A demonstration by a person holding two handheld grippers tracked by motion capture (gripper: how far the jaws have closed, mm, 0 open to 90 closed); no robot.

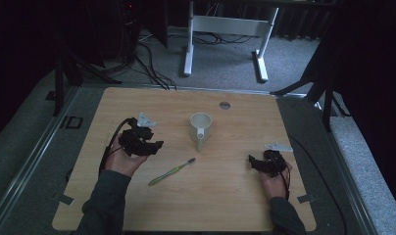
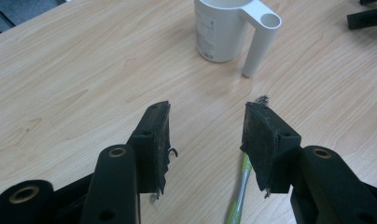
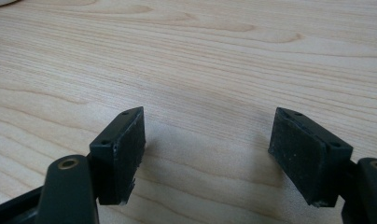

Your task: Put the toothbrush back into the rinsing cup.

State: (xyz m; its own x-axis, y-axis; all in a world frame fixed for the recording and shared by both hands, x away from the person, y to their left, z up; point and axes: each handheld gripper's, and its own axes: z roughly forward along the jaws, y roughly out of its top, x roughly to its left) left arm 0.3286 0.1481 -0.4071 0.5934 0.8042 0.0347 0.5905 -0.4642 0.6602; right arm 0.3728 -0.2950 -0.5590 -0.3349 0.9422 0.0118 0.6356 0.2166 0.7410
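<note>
Tongs point(image 2: 207, 140) frame toothbrush point(image 2: 240, 193) beside right pad.

Green toothbrush point(image 1: 171, 172) lies flat near the upright white cup point(image 1: 200, 126).

Left gripper point(image 1: 157, 145) and right gripper point(image 1: 251, 161): fingers apart, holding nothing.

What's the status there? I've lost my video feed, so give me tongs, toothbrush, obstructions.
Left tongs open, empty, just above the toothbrush. Right tongs open, empty, low over table. Toothbrush flat on table beside white cup. Nothing in the way.
</note>
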